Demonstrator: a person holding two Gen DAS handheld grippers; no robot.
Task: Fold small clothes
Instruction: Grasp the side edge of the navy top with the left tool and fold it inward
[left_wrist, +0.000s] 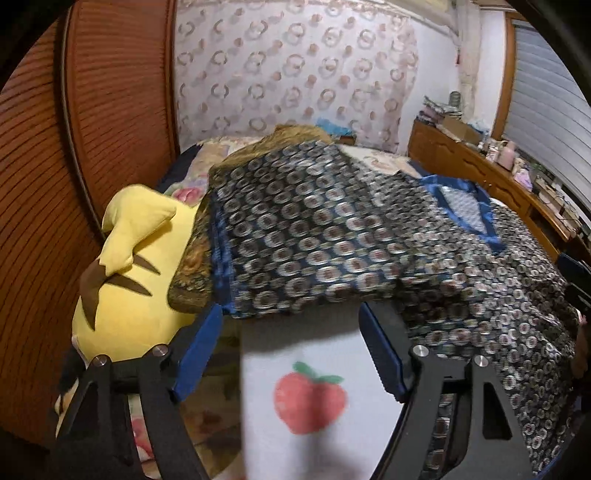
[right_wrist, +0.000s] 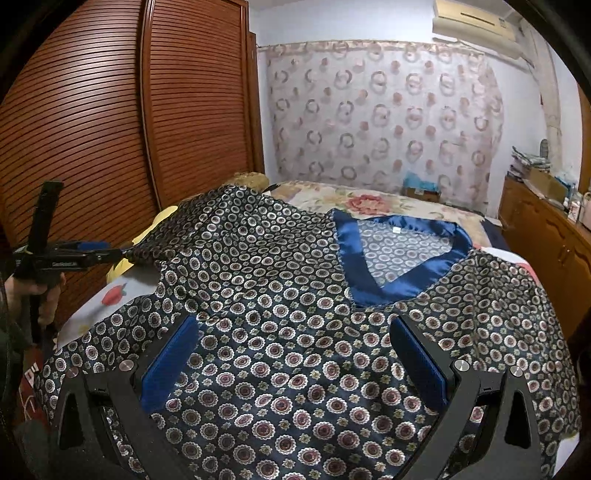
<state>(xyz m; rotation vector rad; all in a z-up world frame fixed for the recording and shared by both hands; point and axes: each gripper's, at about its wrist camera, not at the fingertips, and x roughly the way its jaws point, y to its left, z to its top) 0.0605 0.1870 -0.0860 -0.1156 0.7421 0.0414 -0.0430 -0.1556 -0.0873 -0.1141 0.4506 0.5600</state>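
The patterned shirt (right_wrist: 280, 332), dark satin printed with small rings and trimmed in blue at its V-neck (right_wrist: 402, 254), lies face up across the bed (right_wrist: 369, 203), collar toward twelve o'clock. In the right wrist view its left sleeve (right_wrist: 207, 221) is raised off the bedding, drawn up toward ten o'clock. The left tongs (right_wrist: 123, 252) appear at nine o'clock in that view, their tips meeting the sleeve's edge; they seem clamped on it there. The left wrist view, though, shows the fingers (left_wrist: 199, 339) well apart with the blurred cloth edge lying just past them, so I cannot tell for certain whether they grip. The sleeve is probably lifted this way so it can be carried over the body of the shirt for a first fold.

The right tongs (right_wrist: 295, 358) hover over the shirt's chest at six o'clock, spread wide and holding nothing, likely placed to pin the fabric or take the hem next.

A yellow plush toy (left_wrist: 136, 266) sits at nine o'clock of the shirt, close to the lifted sleeve, and a white cloth with a strawberry print (left_wrist: 306, 398) lies beneath the left tongs. The slippery fabric may slide as it folds.
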